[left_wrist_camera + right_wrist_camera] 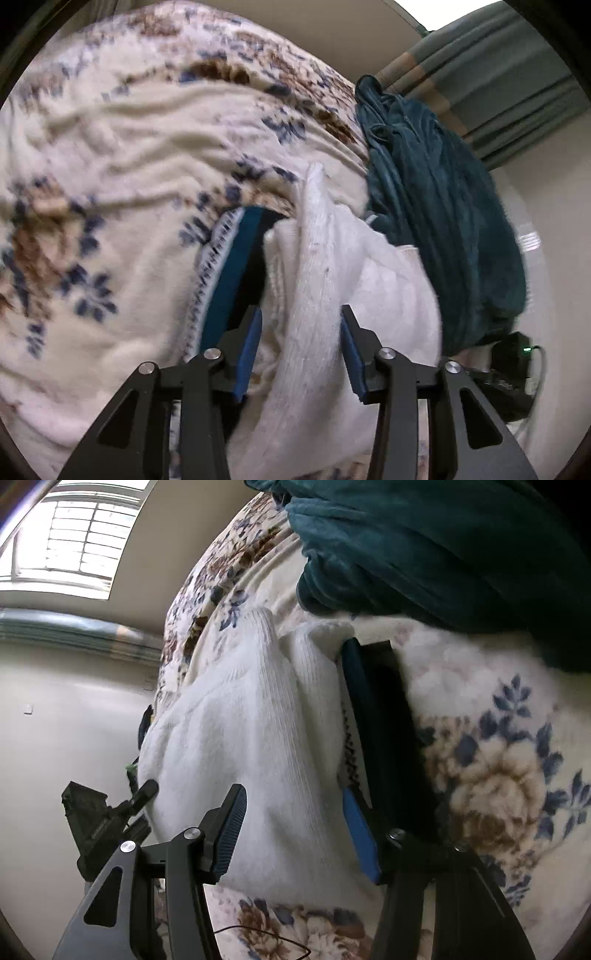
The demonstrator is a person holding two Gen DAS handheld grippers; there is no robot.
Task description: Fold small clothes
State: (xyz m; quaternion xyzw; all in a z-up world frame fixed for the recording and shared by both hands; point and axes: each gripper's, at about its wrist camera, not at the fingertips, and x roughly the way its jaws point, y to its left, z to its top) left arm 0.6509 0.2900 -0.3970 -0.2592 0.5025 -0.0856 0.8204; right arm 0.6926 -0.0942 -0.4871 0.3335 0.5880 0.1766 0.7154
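White knit garment (321, 258) lies bunched on the floral blanket (110, 166) that covers the bed, with ribbed folds running lengthwise away from both cameras.

Left tool (301, 332): the jaws stand apart, one blue-padded finger on each side of a raised fold of the garment. Cloth fills the gap between the fingers, and the right-hand pad lies against the fold. The jaws are not clamped shut; whether the pads actually pinch the cloth cannot be told.

Right tool (295, 812): the jaws stand spread wide, with the garment (240, 738) lying between them. The left finger (231, 830) rests at the edge of the white cloth. The right finger sits beside a dark blue and black item (376, 720), which lies just beside the garment and shows a white band with a dark zigzag pattern along its edge. No closed grip on the cloth is visible.

In the left wrist view, the same dark blue item (236, 269) lies partly under the garment, on the blanket.

Adjacent items: a teal plush cloth (436, 206) is heaped on the bed just beyond the garment. A striped curtain (491, 74) hangs behind the bed. A barred window (74, 535) shows in the right wrist view.
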